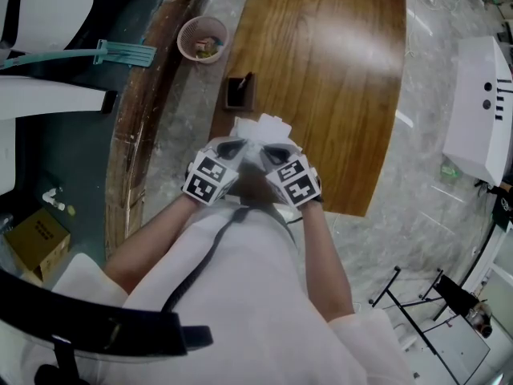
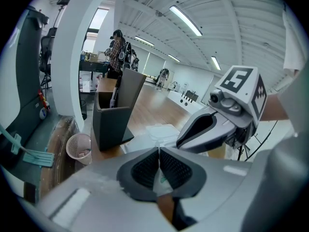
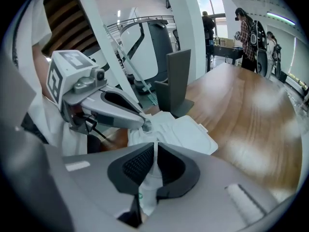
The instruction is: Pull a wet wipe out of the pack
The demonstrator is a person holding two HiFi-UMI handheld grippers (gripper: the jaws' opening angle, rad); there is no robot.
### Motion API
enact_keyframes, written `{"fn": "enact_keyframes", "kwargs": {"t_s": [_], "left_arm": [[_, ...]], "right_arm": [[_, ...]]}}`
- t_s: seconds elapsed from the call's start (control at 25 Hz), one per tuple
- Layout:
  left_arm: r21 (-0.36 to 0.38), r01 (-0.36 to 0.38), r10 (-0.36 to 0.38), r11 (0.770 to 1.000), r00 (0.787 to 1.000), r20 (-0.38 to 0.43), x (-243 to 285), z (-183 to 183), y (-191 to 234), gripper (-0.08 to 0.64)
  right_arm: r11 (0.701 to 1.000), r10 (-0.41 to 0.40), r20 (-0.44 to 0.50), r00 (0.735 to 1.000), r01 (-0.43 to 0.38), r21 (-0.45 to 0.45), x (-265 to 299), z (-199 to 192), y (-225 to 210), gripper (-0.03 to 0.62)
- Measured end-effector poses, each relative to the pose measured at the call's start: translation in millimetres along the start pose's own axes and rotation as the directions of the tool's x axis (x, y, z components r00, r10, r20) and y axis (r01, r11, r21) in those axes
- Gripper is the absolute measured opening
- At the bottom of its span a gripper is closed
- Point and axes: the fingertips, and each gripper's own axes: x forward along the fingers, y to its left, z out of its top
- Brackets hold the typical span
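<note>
Head view: left gripper point(image 1: 239, 146) pinches the wipe pack point(image 1: 261, 127); right gripper point(image 1: 269, 150) too (over the table point(image 1: 337, 70)).

Looks like a big open-plan lab or tech workspace, definitely not someone's home. There's a high white ribbed ceiling with long strip lights point(image 2: 186, 21), tall white columns point(image 2: 72, 57), a polished grey marble-look floor point(image 1: 425, 207), and a large brown wooden table point(image 1: 321, 79) with a dark grey desk organiser point(image 2: 113, 115) on it. People point(image 3: 246, 28) stand around workbenches at the back, a white moulded machine housing point(image 1: 481, 111) sits off to one side, and a pink mesh wastebasket point(image 1: 203, 38) sits by the table
</note>
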Motion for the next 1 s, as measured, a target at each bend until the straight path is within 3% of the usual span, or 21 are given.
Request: {"fn": "enact_keyframes", "kwargs": {"t_s": [0.24, 0.44, 0.56, 0.8, 0.88, 1.0], "left_arm": [[0.002, 0.001, -0.001, 1.0, 1.0, 0.005, -0.8, 1.5, -0.1, 0.014], [-0.002, 0.0, 0.0, 1.0, 1.0, 0.002, -1.9, 0.1, 0.4, 0.014], [0.005, -0.001, 0.001, 1.0, 1.0, 0.016, -1.1, 0.6, -0.4, 0.014], [0.01, -0.003, 0.003, 1.0, 1.0, 0.026, -2.2, 5.2, -3.1, 0.014], [0.01, 0.0, 0.0, 1.0, 1.0, 0.026, -1.9, 5.1, -3.5, 0.014], [0.01, -0.002, 0.002, 1.0, 1.0, 0.011, -2.3, 1.9, -2.8, 0.014]], "right_arm": [[1.0, 0.002, -0.03, 1.0, -0.002, -0.008, 3.2, 0.9, -1.0, 0.008], [0.995, -0.015, 0.119, 0.993, 0.003, 0.103, -15.1, 8.6, -12.6, 0.008], [0.989, -0.036, 0.158, 0.987, 0.013, 0.147, -27.6, 4.6, -21.0, 0.008], [0.995, 0.004, 0.123, 0.992, -0.016, 0.099, -22.2, -0.1, -9.4, 0.016], [0.996, 0.018, 0.101, 0.995, -0.026, 0.081, -15.6, -0.3, -2.5, 0.085], [0.997, 0.01, 0.08, 0.997, -0.015, 0.069, -8.6, 1.4, 1.5, 0.098]]}}
